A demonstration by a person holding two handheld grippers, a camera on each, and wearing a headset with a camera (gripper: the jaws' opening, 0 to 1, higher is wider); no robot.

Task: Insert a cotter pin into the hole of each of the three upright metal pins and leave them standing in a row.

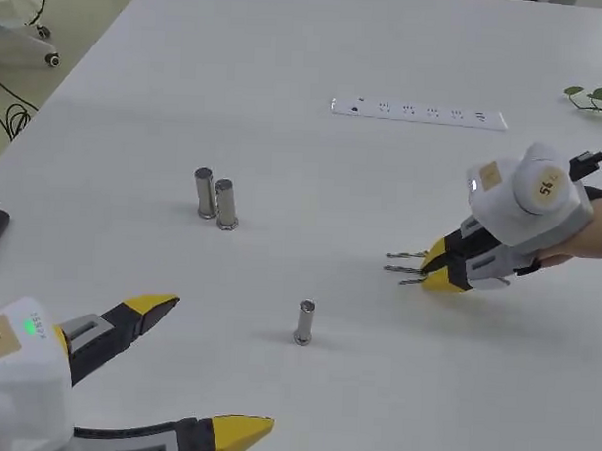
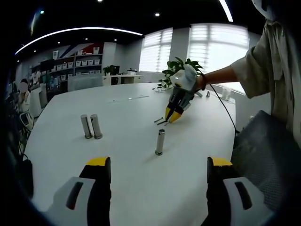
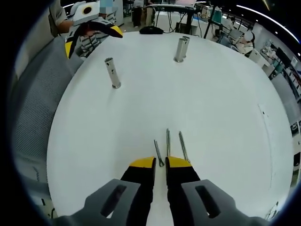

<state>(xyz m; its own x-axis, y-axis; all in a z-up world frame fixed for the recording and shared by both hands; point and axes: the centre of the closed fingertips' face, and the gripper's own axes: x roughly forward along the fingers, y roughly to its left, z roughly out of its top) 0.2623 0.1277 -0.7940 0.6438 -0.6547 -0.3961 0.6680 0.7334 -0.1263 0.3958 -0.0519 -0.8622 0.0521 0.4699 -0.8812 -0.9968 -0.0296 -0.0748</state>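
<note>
We're pinching, seemingly, middle cotter pin [image 3: 168, 141] of three on bench [image 1: 286, 96] in right gripper [image 3: 161, 164] jaws for first insertion. We're holding left gripper [image 1: 222, 362] jaws spread, facing lone metal pin [image 1: 305, 322] to steady it; paired metal pins [image 1: 226, 201] standing beyond.

Bright, even overhead light leaves faint shadows beside the metal pins [image 1: 226, 203], windows [image 2: 216, 44] glare white, fisheye edges bend.

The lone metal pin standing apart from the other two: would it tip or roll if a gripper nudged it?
Probably tips easily: the lone metal pin is tall and narrow on a small foot. Once down, being round, it would likely roll on the smooth table. It looks rigid, not fragile.
</note>
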